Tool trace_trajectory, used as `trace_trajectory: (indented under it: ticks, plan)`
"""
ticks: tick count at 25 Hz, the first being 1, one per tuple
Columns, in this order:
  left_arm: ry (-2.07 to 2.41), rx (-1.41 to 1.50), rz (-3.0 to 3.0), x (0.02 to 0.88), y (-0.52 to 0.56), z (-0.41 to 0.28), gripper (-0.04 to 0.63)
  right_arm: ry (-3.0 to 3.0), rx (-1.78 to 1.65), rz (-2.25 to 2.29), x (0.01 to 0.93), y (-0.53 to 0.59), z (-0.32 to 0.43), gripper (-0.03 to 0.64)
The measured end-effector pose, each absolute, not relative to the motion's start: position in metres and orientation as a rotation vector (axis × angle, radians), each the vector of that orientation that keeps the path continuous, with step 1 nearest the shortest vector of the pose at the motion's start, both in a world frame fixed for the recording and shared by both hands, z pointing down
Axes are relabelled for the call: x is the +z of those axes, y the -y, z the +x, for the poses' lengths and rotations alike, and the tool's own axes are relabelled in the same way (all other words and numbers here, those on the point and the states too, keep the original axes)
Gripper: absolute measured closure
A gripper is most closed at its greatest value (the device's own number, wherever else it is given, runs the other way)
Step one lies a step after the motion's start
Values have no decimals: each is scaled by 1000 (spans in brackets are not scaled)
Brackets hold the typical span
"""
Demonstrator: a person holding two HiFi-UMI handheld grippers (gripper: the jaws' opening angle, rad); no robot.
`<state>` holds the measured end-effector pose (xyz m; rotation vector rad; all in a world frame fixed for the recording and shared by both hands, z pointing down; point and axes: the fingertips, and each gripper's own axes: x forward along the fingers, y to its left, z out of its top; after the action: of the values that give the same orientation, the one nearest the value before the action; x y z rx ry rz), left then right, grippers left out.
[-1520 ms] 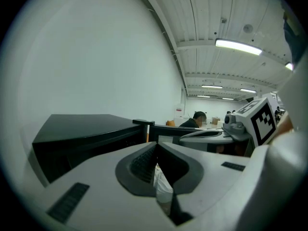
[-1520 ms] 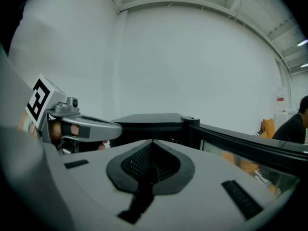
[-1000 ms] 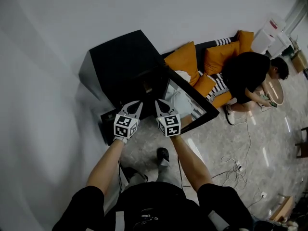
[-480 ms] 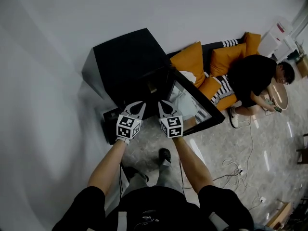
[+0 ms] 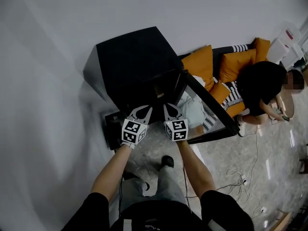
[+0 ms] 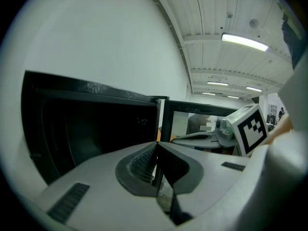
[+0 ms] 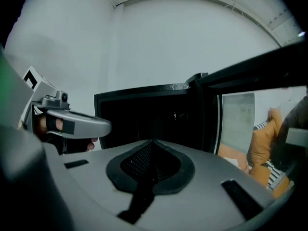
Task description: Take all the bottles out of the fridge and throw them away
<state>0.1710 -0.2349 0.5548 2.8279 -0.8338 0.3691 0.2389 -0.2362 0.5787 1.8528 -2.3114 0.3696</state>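
Note:
A small black fridge (image 5: pixel 134 66) stands on the floor against the wall, its glass door (image 5: pixel 208 110) swung open to the right. Its inside (image 7: pixel 154 117) is dark, and no bottle shows in any view. My left gripper (image 5: pixel 144 110) and right gripper (image 5: pixel 169 109) hang side by side just in front of the opening, both shut with nothing between the jaws. In the left gripper view the shut left gripper (image 6: pixel 156 147) points at the dark cavity (image 6: pixel 96 129) and the door's edge. The right gripper (image 7: pixel 153 144) faces the cavity too.
A person in black (image 5: pixel 262 83) sits on the floor at the right by a couch with orange cushions (image 5: pixel 202 64). Cables (image 5: pixel 240 174) lie on the floor at the lower right. A low black box (image 5: pixel 113 126) sits left of the fridge. A white wall runs behind.
Both grippers have moved forward, closer to the fridge opening, and stay shut. The open door now reaches further to the right in the head view.

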Motion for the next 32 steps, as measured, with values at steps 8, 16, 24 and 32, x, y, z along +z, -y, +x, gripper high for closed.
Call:
trace_trajectory:
  ticks: [8, 16, 24, 32]
  plan:
    - [866, 322, 2828, 645, 260, 158, 594, 2307, 372, 1866, 683, 262, 229, 609]
    - [864, 345, 2817, 688, 273, 144, 594, 2275, 371, 1951, 725, 293, 230, 607]
    - [877, 294, 2848, 716, 301, 150, 594, 2156, 403, 2049, 777, 355, 253, 369]
    - [898, 289, 2864, 746, 316, 147, 594, 2085, 396, 2091, 814, 393, 264, 325]
